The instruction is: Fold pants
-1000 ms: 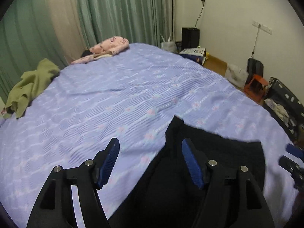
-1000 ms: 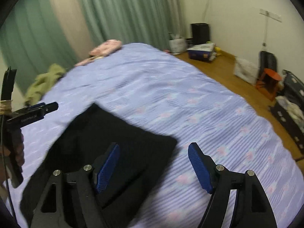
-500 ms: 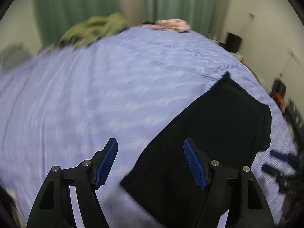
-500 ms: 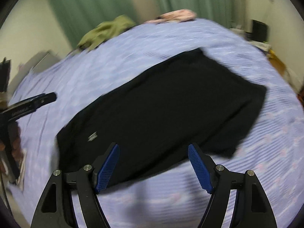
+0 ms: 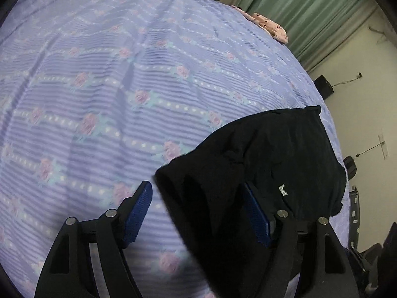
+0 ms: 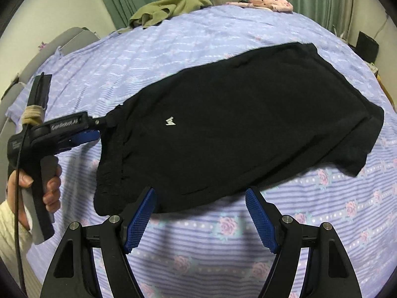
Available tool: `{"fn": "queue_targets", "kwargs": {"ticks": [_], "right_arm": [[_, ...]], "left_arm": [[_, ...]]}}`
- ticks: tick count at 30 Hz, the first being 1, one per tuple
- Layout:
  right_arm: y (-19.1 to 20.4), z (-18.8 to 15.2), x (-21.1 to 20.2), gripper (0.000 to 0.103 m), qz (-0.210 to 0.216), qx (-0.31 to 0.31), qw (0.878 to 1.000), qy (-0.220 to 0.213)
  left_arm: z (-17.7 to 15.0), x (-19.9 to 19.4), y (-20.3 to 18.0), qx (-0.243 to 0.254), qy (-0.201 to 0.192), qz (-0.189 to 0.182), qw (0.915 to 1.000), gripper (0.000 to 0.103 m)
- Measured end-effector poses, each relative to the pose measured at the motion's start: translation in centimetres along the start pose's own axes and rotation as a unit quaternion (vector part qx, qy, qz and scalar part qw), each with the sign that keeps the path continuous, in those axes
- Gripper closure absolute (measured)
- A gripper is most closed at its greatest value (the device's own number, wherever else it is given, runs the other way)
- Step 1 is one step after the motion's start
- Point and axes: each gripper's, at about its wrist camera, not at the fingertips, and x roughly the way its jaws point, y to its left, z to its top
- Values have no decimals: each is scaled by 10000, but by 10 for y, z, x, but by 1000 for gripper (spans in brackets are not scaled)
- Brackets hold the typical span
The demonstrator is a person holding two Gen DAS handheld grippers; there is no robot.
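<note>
Black pants (image 6: 235,124) with a small white logo (image 6: 170,121) lie flat on the lilac flowered bedspread (image 6: 223,39), waistband to the left. In the left wrist view my left gripper (image 5: 198,206) hangs low over the waistband corner (image 5: 178,181). Its jaws are opening, the fabric lies between them, and the blue pads (image 5: 139,213) do not press on it. The right wrist view shows that gripper (image 6: 99,129) at the waistband's far corner. My right gripper (image 6: 201,213) stands open over bare bedspread, just short of the pants' near edge.
A person's hand (image 6: 52,186) holds the left gripper's handle. A green garment (image 6: 171,7) and a pink one (image 6: 270,2) lie at the bed's far edge before green curtains. A grey headboard (image 6: 49,47) runs along the left. A black box (image 6: 367,47) stands on the floor.
Both grippers have swept across the bed and rolled. The left has come down over the waistband corner with wider jaws. The whole pants have come into the right wrist view.
</note>
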Motion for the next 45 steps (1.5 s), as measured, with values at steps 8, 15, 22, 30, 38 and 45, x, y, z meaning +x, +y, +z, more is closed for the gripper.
{"fn": "queue_targets", "kwargs": {"ticks": [8, 15, 22, 30, 38, 45], "right_arm": [[-6, 3, -5, 28, -12, 42, 9999, -102], [-8, -1, -3, 28, -31, 119, 9999, -3], [-7, 4, -11, 28, 45, 130, 9999, -92], [-3, 6, -11, 28, -14, 78, 9999, -65], [-9, 7, -28, 28, -6, 226, 9993, -311], [-9, 1, -25, 28, -84, 114, 9997, -184]], "left_arm": [[7, -29, -51, 1449, -575, 638, 9857, 29], [7, 13, -54, 1844, 25, 855, 9791, 71], [28, -8, -39, 1493, -384, 1074, 9822, 77], [30, -9, -38, 1485, -300, 1439, 9779, 38], [-1, -58, -5, 174, -450, 435, 9979, 23], [-50, -28, 13, -1010, 94, -448, 9938, 24]]}}
